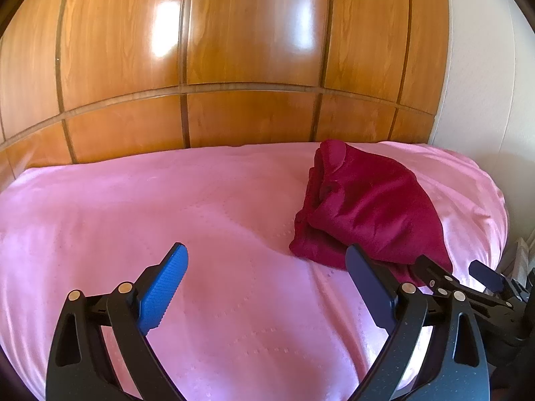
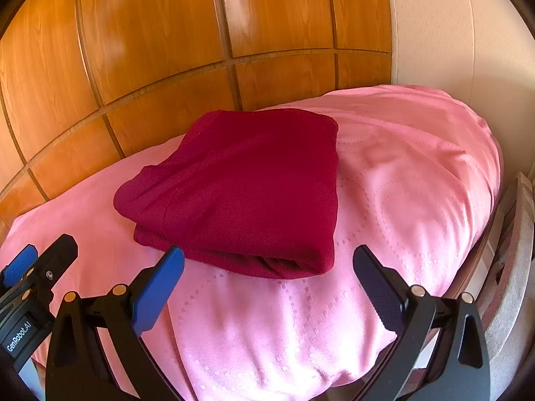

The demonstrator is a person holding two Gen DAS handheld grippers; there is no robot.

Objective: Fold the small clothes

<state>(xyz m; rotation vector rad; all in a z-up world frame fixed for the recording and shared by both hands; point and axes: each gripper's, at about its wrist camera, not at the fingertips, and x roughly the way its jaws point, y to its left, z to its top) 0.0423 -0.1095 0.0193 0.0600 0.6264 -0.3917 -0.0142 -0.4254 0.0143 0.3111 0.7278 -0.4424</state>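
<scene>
A dark red garment lies folded into a thick, roughly square stack on the pink bedspread. In the left wrist view the same garment sits to the right, its layered edges facing me. My right gripper hovers open just in front of the stack's near edge, nothing between its fingers. My left gripper is open over bare bedspread, left of the garment. The right gripper shows at the lower right of the left wrist view, and the left gripper at the lower left of the right wrist view.
A glossy wooden panelled wall runs along the far side of the bed. A pale wall stands at the right. Beyond the bed's right edge is a grey padded piece of furniture.
</scene>
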